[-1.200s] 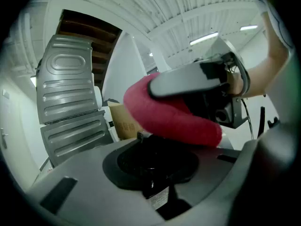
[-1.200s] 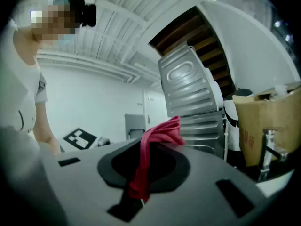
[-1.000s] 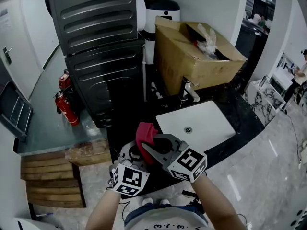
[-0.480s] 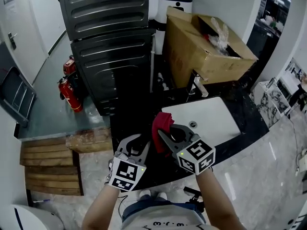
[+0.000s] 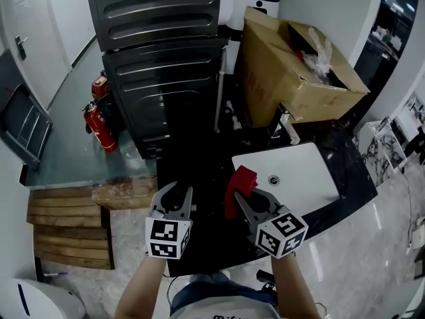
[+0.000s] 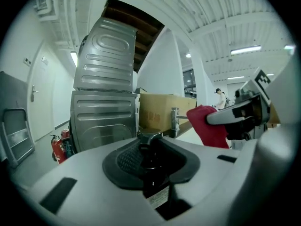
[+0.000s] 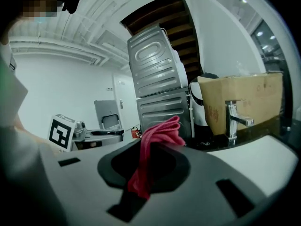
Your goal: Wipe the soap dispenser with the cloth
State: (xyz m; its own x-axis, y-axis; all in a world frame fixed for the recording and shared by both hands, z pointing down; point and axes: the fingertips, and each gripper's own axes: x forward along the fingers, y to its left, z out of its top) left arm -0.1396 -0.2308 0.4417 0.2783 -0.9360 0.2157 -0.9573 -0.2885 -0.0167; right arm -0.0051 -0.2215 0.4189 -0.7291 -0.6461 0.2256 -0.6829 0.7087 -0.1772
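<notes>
We're looking at a crimson cloth point(image 5: 240, 186) against a black countertop point(image 5: 199, 175), a white sink point(image 5: 309, 171) and a brown cardboard box point(image 5: 285, 78). The soap dispenser point(image 6: 151, 171) shows dark with a pale label. The left gripper point(image 5: 176, 191) and right gripper point(image 5: 251, 195) are grey with black-and-white square markers, and the fire extinguisher point(image 5: 99, 121) is red.

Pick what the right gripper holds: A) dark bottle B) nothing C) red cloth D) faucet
C: the cloth is clamped in the right gripper, while the bottle sits in the left gripper.
</notes>
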